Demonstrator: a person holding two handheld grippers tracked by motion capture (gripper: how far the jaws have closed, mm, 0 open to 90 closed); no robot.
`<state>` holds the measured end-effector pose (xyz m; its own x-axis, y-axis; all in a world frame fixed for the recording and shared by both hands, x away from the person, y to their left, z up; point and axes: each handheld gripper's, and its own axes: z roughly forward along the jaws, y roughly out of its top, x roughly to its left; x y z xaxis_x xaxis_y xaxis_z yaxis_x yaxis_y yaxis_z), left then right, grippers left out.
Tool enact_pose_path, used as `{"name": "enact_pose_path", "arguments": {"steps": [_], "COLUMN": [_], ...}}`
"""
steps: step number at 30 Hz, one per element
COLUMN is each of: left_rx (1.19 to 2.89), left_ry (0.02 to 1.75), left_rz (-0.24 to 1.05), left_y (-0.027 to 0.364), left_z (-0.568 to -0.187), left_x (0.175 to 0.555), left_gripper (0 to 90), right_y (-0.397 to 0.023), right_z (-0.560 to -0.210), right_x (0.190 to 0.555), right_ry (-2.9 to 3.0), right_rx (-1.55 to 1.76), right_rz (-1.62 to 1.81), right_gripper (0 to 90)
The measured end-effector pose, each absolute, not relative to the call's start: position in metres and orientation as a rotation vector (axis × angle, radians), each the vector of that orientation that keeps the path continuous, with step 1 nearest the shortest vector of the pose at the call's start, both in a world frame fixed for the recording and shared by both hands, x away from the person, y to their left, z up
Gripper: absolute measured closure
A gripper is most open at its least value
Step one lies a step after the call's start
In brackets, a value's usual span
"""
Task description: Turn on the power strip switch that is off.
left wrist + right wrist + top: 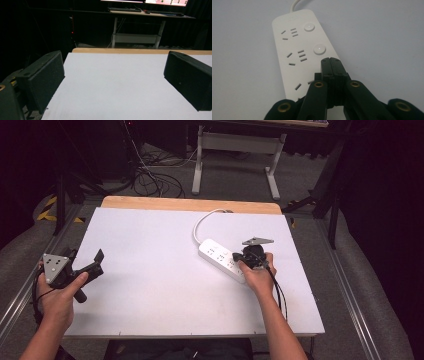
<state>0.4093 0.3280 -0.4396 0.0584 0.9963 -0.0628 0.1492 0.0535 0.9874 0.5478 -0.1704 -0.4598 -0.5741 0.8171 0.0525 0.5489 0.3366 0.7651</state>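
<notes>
A white power strip lies on the white tabletop, right of centre, its cord running toward the far edge. In the right gripper view the strip shows several sockets and two round buttons. My right gripper is shut, with nothing between its jaws. Its tips sit over the strip just nearer than the second button; whether they touch it is unclear. My left gripper is held above the table's left edge, open and empty.
The table's far edge is bare wood. A white-legged desk and floor cables lie beyond it. Metal rails run along both sides of the table.
</notes>
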Motion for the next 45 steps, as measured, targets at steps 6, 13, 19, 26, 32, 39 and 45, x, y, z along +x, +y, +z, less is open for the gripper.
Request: {"name": "enact_pose_path", "arguments": {"steps": [6,13,19,26,32,39,45], "left_rx": [1.302,1.298,1.298,1.3,1.302,1.3,1.299], "left_ry": [1.298,1.297,1.296,1.296,1.296,1.294,1.295], "left_rz": [1.044,1.041,1.041,1.04,1.039,1.037,1.039], "left_y": [0.328,0.327,0.328,0.327,0.327,0.326,0.326], "left_z": [-0.44,-0.44,-0.44,-0.439,-0.439,-0.439,-0.439], "left_x": [0.409,0.409,0.41,0.41,0.41,0.411,0.411], "left_gripper": [3.6,3.6,3.6,3.7,3.7,3.7,3.7], "right_y": [-0.174,-0.178,-0.185,-0.198,-0.2,-0.201,-0.203], "right_z": [-0.457,-0.449,-0.441,-0.426,-0.419,-0.415,-0.413], "right_x": [0.546,0.54,0.529,0.511,0.503,0.495,0.49], "right_ry": [2.239,2.189,2.142,2.095,2.047,2.024,1.992], "right_rx": [1.203,1.165,1.112,1.086,1.056,1.054,1.024], "right_rz": [1.121,1.202,1.304,1.386,1.448,1.474,1.499], "right_gripper": [90.0,90.0,90.0,90.0,84.9,83.1,69.0]}}
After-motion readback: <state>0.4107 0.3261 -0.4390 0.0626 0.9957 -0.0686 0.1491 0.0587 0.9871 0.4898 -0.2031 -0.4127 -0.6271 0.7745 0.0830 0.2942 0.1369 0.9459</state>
